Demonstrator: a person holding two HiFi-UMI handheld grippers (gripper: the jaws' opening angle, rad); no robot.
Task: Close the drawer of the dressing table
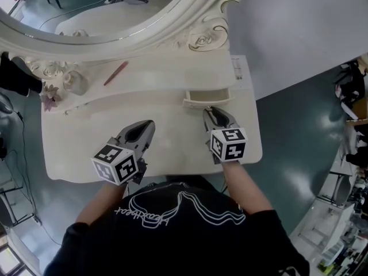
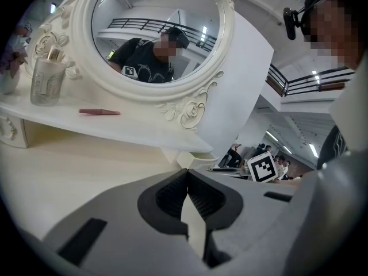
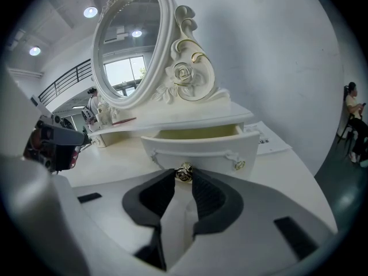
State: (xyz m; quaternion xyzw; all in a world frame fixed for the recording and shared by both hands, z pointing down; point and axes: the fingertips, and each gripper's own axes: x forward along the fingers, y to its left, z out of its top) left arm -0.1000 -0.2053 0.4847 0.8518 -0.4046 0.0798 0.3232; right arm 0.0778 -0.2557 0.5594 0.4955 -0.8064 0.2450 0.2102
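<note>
While the drawer [image 1: 206,98] stood open, the right gripper [image 3: 184,177] clamped its gold knob [image 3: 184,172]. The left gripper [image 2: 187,174] hung over the dressing table [image 1: 86,154], jaws together and empty.

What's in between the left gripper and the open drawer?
Nothing, just bare table. The head view shows it between the left gripper and the drawer, whose knob the right gripper holds.

Large open hall, teal floor [image 1: 299,128], white partition wall [image 1: 299,22], balcony railing [image 3: 60,84], ceiling lights [image 3: 89,11].
</note>
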